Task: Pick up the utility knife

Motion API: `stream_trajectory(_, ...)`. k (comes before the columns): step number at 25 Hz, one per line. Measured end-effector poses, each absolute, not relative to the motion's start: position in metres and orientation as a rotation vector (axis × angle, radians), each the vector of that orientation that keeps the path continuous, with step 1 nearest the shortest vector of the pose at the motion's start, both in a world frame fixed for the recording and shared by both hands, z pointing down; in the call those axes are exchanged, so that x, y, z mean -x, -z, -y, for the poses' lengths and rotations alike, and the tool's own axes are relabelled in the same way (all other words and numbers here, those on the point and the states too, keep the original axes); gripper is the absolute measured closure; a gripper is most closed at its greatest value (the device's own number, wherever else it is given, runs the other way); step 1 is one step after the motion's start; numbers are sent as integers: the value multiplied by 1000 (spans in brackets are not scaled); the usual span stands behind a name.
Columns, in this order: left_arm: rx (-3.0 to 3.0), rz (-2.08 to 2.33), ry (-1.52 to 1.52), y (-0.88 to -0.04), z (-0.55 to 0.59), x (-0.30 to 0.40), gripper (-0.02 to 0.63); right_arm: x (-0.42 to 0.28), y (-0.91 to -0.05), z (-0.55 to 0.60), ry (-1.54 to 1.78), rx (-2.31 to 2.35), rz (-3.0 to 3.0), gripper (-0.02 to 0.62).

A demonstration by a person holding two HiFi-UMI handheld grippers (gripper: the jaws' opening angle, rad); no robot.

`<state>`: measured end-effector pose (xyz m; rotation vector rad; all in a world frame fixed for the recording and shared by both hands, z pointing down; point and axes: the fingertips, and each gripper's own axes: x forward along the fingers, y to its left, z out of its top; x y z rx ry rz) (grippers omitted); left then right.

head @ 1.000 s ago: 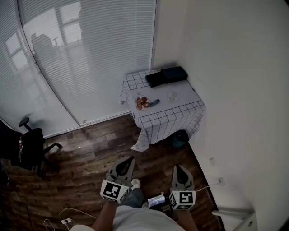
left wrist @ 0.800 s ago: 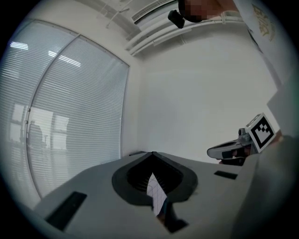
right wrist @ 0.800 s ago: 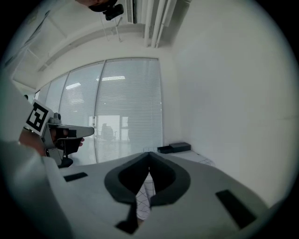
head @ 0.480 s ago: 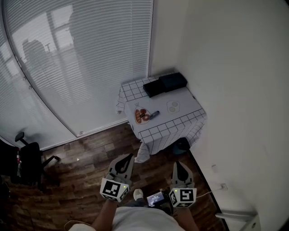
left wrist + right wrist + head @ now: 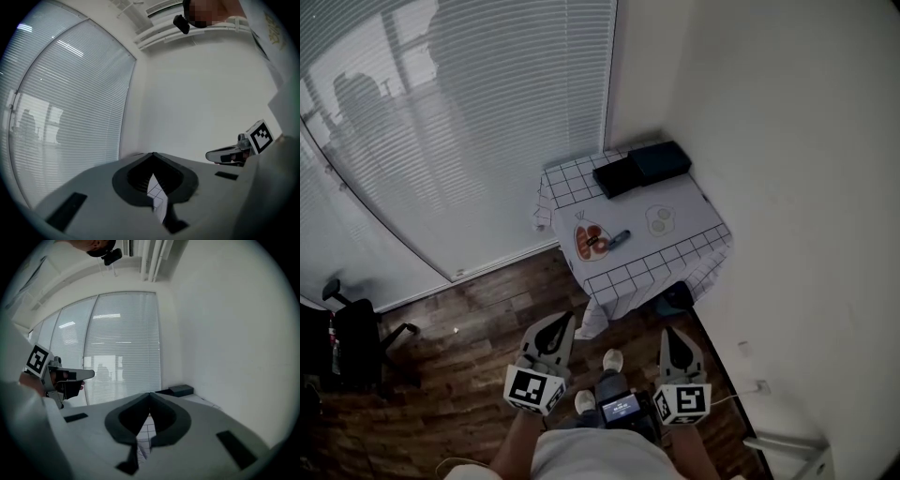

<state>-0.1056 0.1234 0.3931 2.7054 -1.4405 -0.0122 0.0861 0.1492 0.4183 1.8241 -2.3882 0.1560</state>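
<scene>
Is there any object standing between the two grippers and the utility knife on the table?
Nothing visible does. Only bare wooden floor lies between the left gripper, the right gripper and the table. The utility knife lies toward the table's near side; the black boxes sit behind it.

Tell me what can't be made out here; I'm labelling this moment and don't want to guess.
- Utility knife, head view: too small to show its blade or which end is which.
- Orange item beside it: too small to identify.
- Dark thing at the checked cloth hem: partly covered by it.
- Gripper views: closed jaws of the left gripper and right gripper block most of the cloth; no knife shows.
</scene>
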Motion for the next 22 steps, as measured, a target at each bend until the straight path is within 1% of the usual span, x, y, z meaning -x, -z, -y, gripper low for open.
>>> stream_trajectory(14,-2630,1474,-1,-402,2,86,600,-99,-420,-16,-158,-1737,2452,589)
stream_trajectory(22,-2613,1526,-105,-413,49,67,600,-115,-427,35,-174,-1676,2481,589)
